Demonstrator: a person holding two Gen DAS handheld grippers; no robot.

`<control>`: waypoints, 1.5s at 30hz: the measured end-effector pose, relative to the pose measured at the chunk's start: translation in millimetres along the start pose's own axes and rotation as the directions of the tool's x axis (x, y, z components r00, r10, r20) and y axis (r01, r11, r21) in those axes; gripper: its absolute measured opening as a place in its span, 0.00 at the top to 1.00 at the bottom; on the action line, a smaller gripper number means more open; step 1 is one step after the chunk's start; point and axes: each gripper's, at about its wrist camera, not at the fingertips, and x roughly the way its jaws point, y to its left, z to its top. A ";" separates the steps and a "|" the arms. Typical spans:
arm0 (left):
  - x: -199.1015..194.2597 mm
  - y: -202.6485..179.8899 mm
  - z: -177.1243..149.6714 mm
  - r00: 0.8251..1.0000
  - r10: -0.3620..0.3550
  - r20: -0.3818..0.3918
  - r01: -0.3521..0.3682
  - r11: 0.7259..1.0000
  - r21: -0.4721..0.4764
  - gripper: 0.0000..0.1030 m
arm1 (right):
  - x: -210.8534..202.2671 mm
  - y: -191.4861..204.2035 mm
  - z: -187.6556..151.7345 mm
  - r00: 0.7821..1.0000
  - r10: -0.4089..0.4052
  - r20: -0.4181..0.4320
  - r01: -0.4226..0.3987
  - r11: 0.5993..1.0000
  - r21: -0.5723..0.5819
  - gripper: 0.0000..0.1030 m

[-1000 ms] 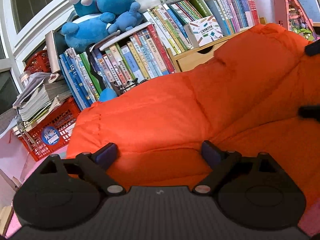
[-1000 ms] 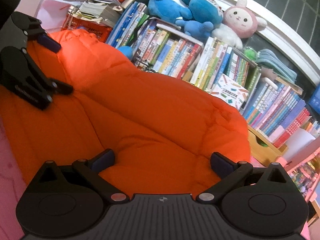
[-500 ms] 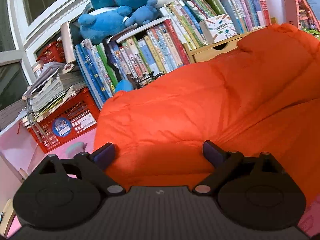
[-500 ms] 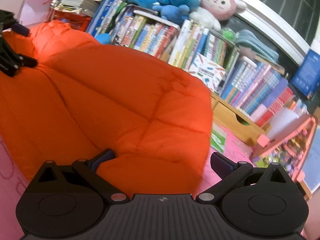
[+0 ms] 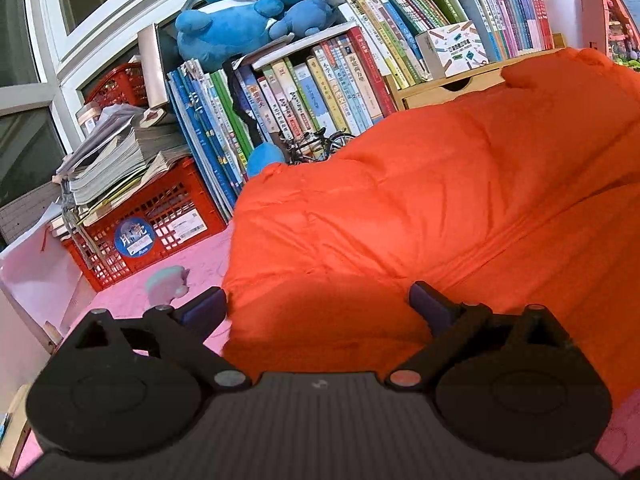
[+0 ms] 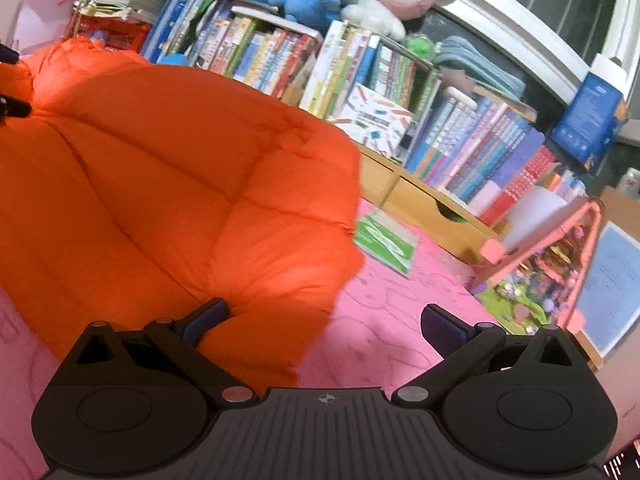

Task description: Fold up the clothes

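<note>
A puffy orange down jacket [image 5: 440, 208] lies on a pink surface [image 5: 188, 256]. My left gripper [image 5: 318, 306] is open at the jacket's left end, with the fabric between its spread fingers. In the right wrist view the jacket [image 6: 172, 184] fills the left half. My right gripper [image 6: 324, 320] is open at the jacket's right edge: its left finger [image 6: 206, 316] rests against the orange fabric and its right finger [image 6: 442, 328] is over the pink surface [image 6: 400, 320]. A bit of the left gripper shows at the far left edge [image 6: 10, 106].
Rows of books [image 5: 320, 92] with blue plush toys [image 5: 248, 20] line the back. A red crate [image 5: 152, 228] with papers stands left. A wooden drawer unit [image 6: 424, 208], a green booklet [image 6: 386, 242] and a pink toy house [image 6: 548, 264] lie right.
Both grippers have pulled apart toward the jacket's two ends: the left view slid left and now shows pink surface, the right view slid right past the jacket's edge. Both stay open.
</note>
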 end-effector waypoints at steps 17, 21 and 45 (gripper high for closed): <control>5.1 12.2 -3.2 0.999 -0.043 -0.031 0.041 0.998 -0.054 0.01 | -4.6 -67.8 -30.2 0.986 0.168 -0.005 -0.153 0.912 0.381 0.00; 5.1 11.3 -3.1 0.999 -0.039 -0.029 0.037 0.998 -0.049 0.01 | -26.5 -69.0 -21.3 0.997 0.066 0.036 -0.075 0.930 0.359 0.01; 5.8 12.9 -2.9 0.999 -0.044 -0.028 0.042 0.997 -0.060 0.00 | 21.2 110.1 108.1 0.946 0.246 0.211 -0.208 0.960 -0.187 0.00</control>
